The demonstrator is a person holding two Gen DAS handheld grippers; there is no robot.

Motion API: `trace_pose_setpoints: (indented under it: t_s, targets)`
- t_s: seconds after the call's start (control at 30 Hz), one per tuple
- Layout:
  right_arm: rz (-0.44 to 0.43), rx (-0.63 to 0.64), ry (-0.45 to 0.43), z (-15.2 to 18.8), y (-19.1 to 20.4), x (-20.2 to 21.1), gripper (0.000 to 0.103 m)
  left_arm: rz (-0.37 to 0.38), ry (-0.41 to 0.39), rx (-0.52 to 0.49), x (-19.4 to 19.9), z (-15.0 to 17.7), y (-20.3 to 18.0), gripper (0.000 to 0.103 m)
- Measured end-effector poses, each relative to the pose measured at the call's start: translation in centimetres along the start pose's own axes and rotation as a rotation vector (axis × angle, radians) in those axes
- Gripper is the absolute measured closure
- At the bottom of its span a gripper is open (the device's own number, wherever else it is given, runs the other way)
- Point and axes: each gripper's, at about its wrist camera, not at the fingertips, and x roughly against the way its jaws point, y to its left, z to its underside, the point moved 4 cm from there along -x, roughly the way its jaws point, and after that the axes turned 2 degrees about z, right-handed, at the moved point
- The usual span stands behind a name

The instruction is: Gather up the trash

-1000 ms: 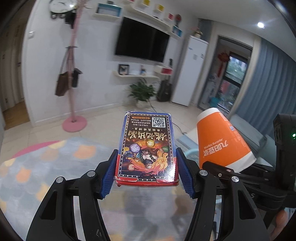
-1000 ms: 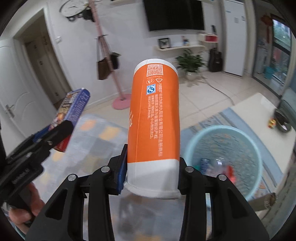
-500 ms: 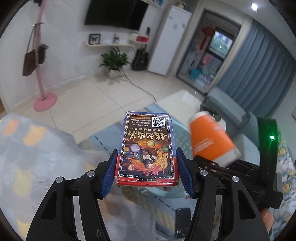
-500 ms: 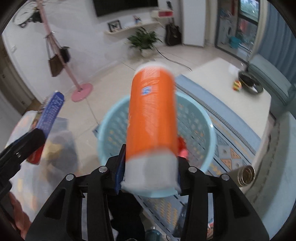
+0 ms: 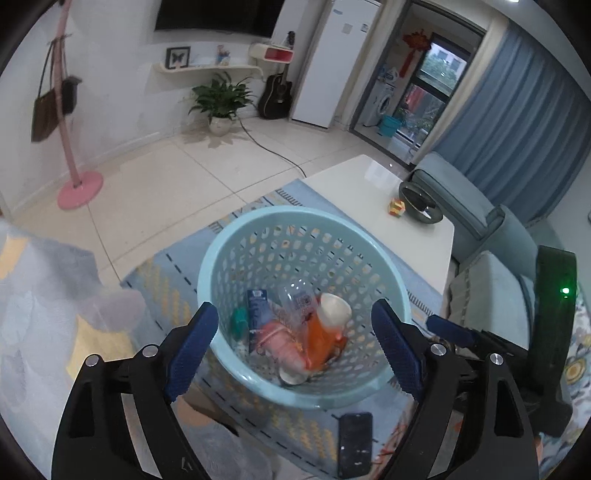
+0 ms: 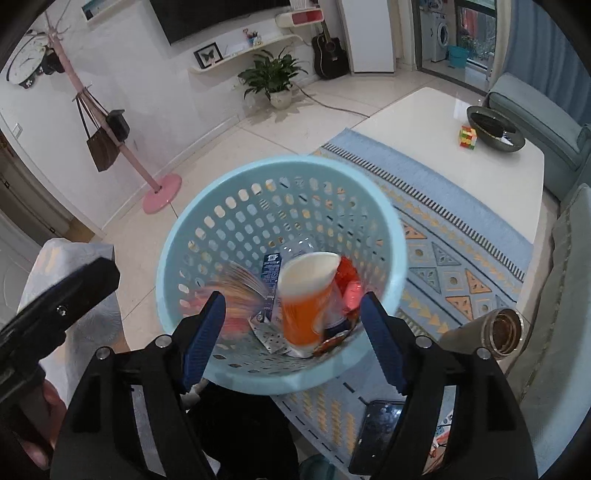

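Both jaws just opened, empty; orange cup (image 6: pixel 308 295) and blurred card box (image 6: pixel 236 291) now in basket (image 5: pixel 236 236).

We are in the living room of a home. Around the white low table (image 5: pixel 354 192) we see a blue patterned rug (image 6: pixel 454 236) under it and a grey-blue sofa (image 5: pixel 476 218) just beside it. Beyond the table, a dark television (image 5: pixel 218 14) hangs on the wall, with a shelf (image 5: pixel 207 67), a potted plant (image 5: pixel 221 101) and a guitar (image 5: pixel 276 94) below. Further behind we think there is a washing machine (image 5: pixel 382 103), but it is small and unclear.
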Motion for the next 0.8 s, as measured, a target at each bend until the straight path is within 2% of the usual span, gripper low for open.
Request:
trace_pose_setpoints:
  t_s: [0.13, 0.23, 0.5, 0.6, 0.7, 0.8]
  targets:
    - [-0.041, 0.004, -0.021, 0.5, -0.5, 2.0, 0.031, -0.013, -0.029, -0.008, 2.0, 0.3, -0.3, 0.020]
    - [-0.047, 0.048, -0.069, 1.1, 0.2, 4.5, 0.031, -0.030, -0.073, -0.019, 4.6, 0.8, -0.6, 0.020]
    - [-0.063, 0.167, -0.246, 3.6, 4.4, 12.2, 0.025, -0.093, -0.238, -0.012, 13.4, 4.0, -1.2, 0.018]
    - [-0.027, 0.195, -0.305, 4.8, 5.4, 13.8, 0.025, -0.159, -0.312, -0.021, 16.1, 6.1, -0.8, 0.015]
    - [0.032, 0.215, -0.383, 6.5, 6.2, 15.2, 0.025, -0.227, -0.373, -0.082, 17.4, 8.3, -0.7, 0.011]
    - [0.071, 0.205, -0.443, 7.7, 6.5, 16.0, 0.025, -0.224, -0.392, -0.076, 17.7, 9.9, 0.0, 0.011]
